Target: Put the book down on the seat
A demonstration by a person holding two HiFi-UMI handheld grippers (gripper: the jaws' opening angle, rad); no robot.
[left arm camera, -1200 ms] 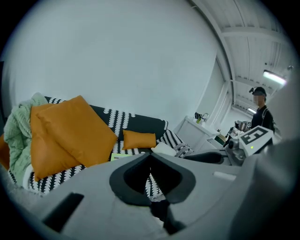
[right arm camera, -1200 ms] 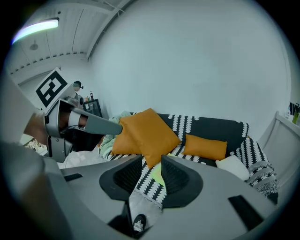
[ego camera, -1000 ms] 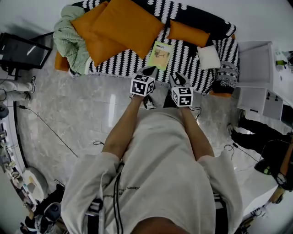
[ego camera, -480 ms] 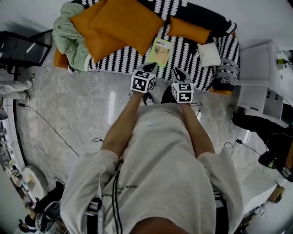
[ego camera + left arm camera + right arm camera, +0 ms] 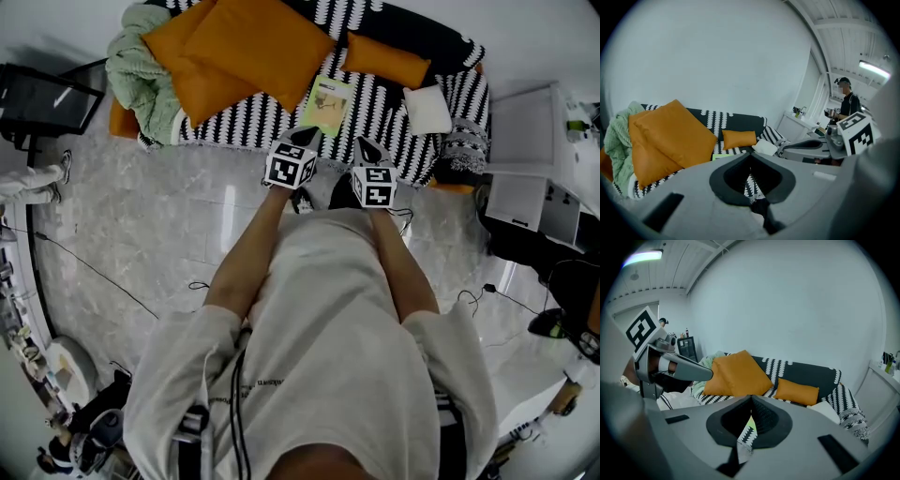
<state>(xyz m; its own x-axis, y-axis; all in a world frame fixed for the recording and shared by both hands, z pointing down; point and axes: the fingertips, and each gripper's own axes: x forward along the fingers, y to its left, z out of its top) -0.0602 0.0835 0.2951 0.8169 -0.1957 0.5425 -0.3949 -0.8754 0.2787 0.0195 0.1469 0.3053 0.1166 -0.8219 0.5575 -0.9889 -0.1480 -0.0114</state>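
Observation:
The book, thin with a light green cover, lies flat on the black-and-white striped sofa seat, just right of the big orange cushions. Nothing grips it. My left gripper and right gripper hover side by side over the sofa's front edge, a short way in front of the book. Both are shut and empty. In the left gripper view the jaws meet, and the book shows as a green strip beyond them. The right gripper is also shut, with a bit of the book showing through its gap.
Two large orange cushions and a green blanket fill the sofa's left end. A small orange cushion and a white pillow lie to the right. A white cabinet stands at the right, cables cross the marble floor, and a person stands beyond.
The whole view has slid up a little. Both grippers stay side by side in front of the sofa, slightly farther back from the book, which lies where it was.

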